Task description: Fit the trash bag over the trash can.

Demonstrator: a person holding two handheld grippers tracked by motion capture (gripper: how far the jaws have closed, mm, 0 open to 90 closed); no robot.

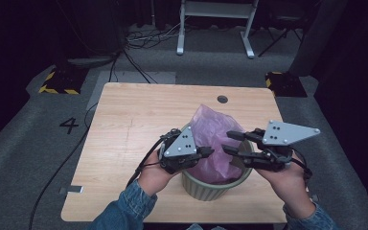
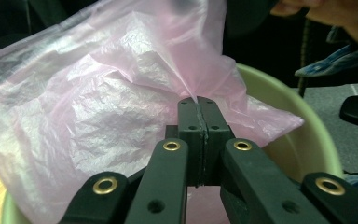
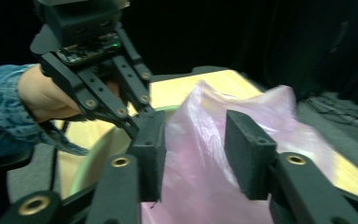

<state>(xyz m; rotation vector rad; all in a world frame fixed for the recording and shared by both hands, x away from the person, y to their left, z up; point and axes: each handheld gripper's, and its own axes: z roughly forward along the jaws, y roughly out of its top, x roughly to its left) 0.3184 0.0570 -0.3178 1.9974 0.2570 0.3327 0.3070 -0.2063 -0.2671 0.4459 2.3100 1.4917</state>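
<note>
Left gripper had its jaws pressed together, with a fold of the pink plastic bag pinched between the pads; in the high view the same gripper sat at the bag's 9 o'clock edge, tips pointing toward 3 o'clock. Right gripper stood part open, jaws clearly apart, with bag film in the gap; whether either pad touched it could not be told. In the high view this gripper was at the bag's 3 o'clock side, tips pointing toward 9 o'clock, close to the left one. The bag stood crumpled and puffed inside a pale green ribbed bin, rising above its rim toward 12 o'clock. The bin rested on a light wooden table, toward the table's 6 o'clock edge and a little right of centre. Both hands wore denim sleeves. At the table's 12 o'clock edge was a small dark round hole. Grey floor surrounded it, with black cables toward 11 o'clock.
</note>
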